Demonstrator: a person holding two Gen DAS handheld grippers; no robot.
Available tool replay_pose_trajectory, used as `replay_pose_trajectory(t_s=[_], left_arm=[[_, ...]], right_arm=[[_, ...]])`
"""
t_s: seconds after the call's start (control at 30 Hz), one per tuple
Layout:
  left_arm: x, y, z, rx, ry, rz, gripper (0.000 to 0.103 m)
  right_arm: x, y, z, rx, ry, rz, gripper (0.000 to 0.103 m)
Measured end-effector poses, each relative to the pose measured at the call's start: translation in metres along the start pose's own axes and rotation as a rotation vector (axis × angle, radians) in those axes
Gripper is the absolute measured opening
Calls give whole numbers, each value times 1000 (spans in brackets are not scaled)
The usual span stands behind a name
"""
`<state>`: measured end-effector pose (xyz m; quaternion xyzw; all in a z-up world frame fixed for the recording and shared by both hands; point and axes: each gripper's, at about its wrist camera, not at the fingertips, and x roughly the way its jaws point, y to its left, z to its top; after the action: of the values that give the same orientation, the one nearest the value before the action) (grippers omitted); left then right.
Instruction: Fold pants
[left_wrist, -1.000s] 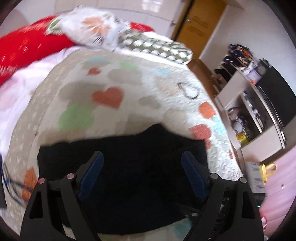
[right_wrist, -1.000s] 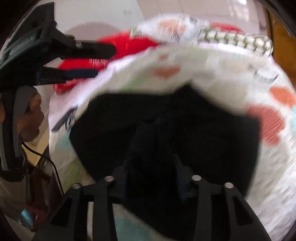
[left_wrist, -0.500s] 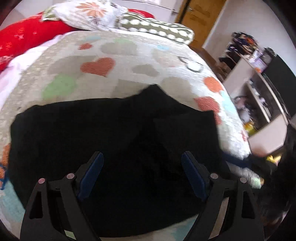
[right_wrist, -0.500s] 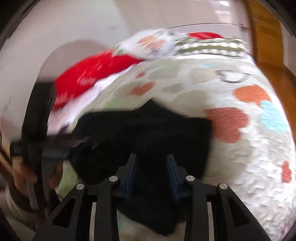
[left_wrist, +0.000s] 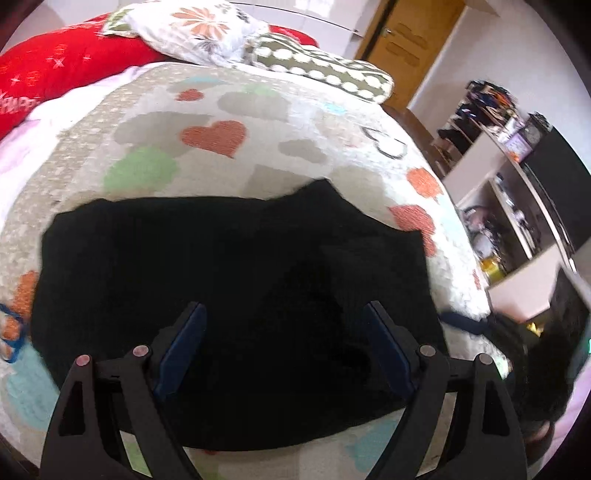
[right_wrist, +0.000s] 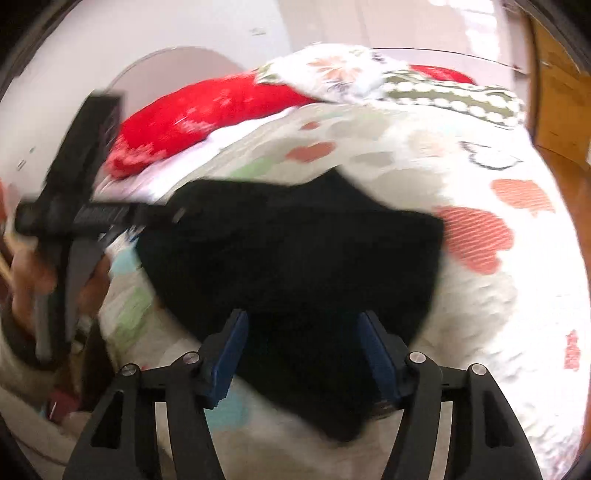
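Pants (left_wrist: 229, 280) spread black on quilt (left_wrist: 229, 122), directly beneath both claws. Left claw (left_wrist: 284, 343) gaping wide, empty. Right claw (right_wrist: 303, 350) parted, nothing clamped. Likely to pinch one layer only, dragging fold crooked.

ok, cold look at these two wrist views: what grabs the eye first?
The black pants, a big dark slab on the heart-print quilt, fill the middle of both views. Next the red pillow at the bed's head, beside a floral one. Both the left gripper and the right gripper sit open over the cloth.
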<state>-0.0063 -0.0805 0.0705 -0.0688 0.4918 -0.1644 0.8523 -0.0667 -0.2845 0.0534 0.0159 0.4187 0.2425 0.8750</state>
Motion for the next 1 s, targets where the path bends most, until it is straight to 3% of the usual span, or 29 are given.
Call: replay_pose_trajectory(t_s=[0.07,0.13,0.2,0.23,0.3,0.43,0.6,0.7,0.73,0.8,1.0], left_arm=[[4,-10,-3,15,7,-22,87],[9,-18,-7,31,12,-22,87],[16,-21,-9,38,15,19,87],[22,-19,-10,33,21,64,87],[33,-12,-13,22,29,127,87],[36,-5,-18,7,13,116,90],[20,-3,-21,-4,7,93,90],[21,-2,-27,2,8,109,90],[25,-1,-28,-4,12,111,90],[26,-1,-30,-11,-4,106,91],[8,2,-31,-28,-25,102,91]], right_arm=[[2,-12,6,40,-27,-30,65],[13,-18,15,38,-39,-62,57],[27,-24,22,22,-7,-131,24],[35,-25,25,14,9,-166,20],[48,-33,29,13,19,-199,20],[52,-45,27,56,21,-169,19],[18,-27,24,26,-9,-136,25],[9,-13,12,16,-6,-73,38],[15,-8,5,4,20,-59,38],[33,0,-6,-26,86,-92,37],[23,8,7,-35,42,-120,39]])
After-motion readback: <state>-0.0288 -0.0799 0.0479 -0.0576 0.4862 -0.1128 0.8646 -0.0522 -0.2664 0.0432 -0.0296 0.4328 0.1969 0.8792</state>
